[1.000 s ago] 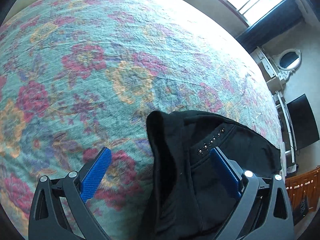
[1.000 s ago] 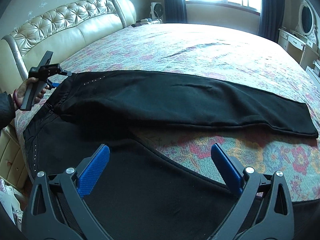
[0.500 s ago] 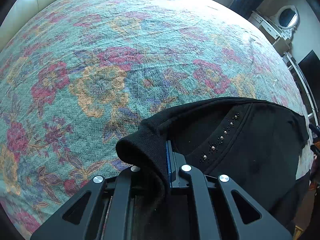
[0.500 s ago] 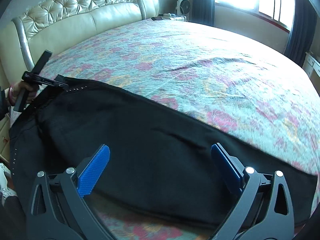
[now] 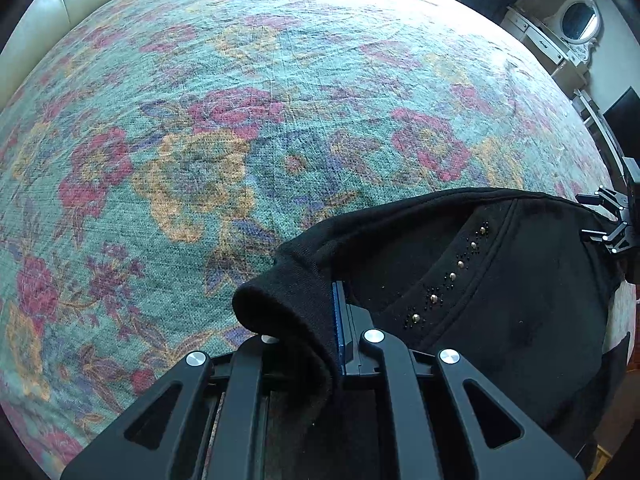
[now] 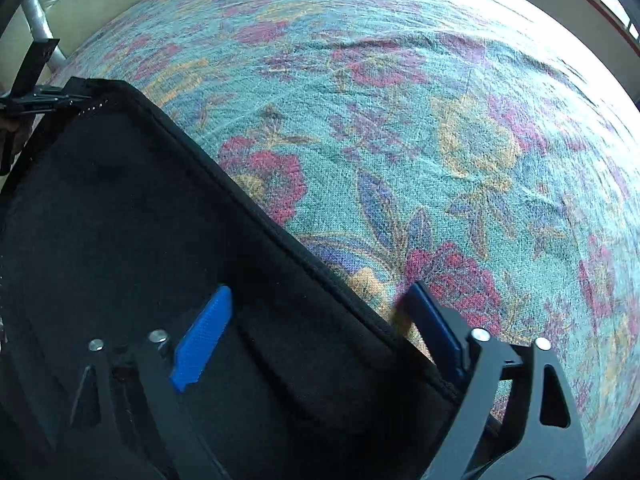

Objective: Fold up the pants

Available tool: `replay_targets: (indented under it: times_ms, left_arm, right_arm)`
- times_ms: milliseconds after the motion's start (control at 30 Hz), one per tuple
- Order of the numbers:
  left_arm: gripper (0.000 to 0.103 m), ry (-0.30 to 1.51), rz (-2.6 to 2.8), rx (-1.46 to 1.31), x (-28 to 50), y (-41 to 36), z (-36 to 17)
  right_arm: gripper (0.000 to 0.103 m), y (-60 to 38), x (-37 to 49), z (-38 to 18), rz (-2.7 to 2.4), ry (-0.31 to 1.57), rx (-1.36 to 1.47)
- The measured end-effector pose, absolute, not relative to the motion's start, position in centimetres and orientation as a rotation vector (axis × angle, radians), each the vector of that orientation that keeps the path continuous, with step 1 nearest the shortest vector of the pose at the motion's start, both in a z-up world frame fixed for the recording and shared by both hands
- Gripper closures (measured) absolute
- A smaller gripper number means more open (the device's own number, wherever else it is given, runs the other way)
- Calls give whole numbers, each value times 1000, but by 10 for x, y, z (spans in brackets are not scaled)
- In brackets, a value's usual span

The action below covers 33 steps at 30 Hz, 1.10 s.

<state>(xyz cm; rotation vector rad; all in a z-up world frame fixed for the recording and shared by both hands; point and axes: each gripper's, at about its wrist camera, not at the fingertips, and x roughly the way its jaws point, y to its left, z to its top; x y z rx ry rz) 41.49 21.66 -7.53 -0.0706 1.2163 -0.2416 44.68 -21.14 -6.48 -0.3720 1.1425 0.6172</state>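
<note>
Step in hand: by my reading, the grasping stage of the fold; one end of the black knit pants with a row of small metal studs (image 5: 480, 280) is secured, the other is not yet taken.
Left gripper (image 5: 338, 332): lower centre of the left wrist view, clenched on a bunched fold of the black pants near the studded band; the blue pads are pressed together with cloth between them.
Right gripper (image 6: 316, 320): lower centre of the right wrist view, jaws spread wide; the ribbed blue finger pad (image 6: 204, 336) lies over the black cloth, the other pad sits over the bedspread just past the stitched edge, so the edge runs between them, not gripped.
Pants, place: spread on the floral teal, red and yellow woven bedspread (image 5: 240, 140); in the right wrist view they fill the lower left, their edge running diagonally from upper left to lower right.
Far end: the left gripper shows small at the upper left of the right wrist view, holding the studded corner.
Next move, as I judge it: close the right jaws on the stitched edge, then lift both ends together and carry the cloth over itself, kept taut.
Risk: a shallow bite may let the edge slip.
Containers: none in view; nothing holds anything.
</note>
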Motion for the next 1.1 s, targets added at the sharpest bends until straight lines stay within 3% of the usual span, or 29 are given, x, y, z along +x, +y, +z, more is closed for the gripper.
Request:
replay_targets:
  times_ms: [33,67,100,333,600,800,867,967,1000,1067,1100]
  left_arm:
    - [93,1219,-243,-69,415,217,-75]
    - [93,1220,-243,-67,415,217,-75]
    - [94,1220,-242,-62,415,215,-74]
    - [96,1127,-233,-109,403,215,-62]
    - [95,899,-405,-295,329,245,-7]
    - [93,870,-456,-295,234,252,-1]
    - [87,900,-435,-291,207,254,-16]
    - [80,972,-377,-307,181,254,-45]
    - [76,979,-351,-293,172,254,-50]
    - [63,972,-301,-286,154,256,-52]
    - [49,965,-272,-296,145,260,-52]
  right_arm:
    - [67,-215,447,-61,631,1141,-348]
    - [84,-219,447,-58,653,1153,-299]
    - [93,-219,443,-56,669,1163,-286]
    - [96,-210,381,-14,609,923,-398]
    - [96,-214,216,40,559,629,-450]
    - [95,-223,105,7,534,654,-405]
    - [94,-218,87,-21,528,730,-392]
    - [84,-213,79,-51,493,820,-361]
    - [76,-211,77,-52,478,832,-345]
    - [42,-216,69,-40,455,803,-270]
    - [21,-221,65,-33,437,785,-217]
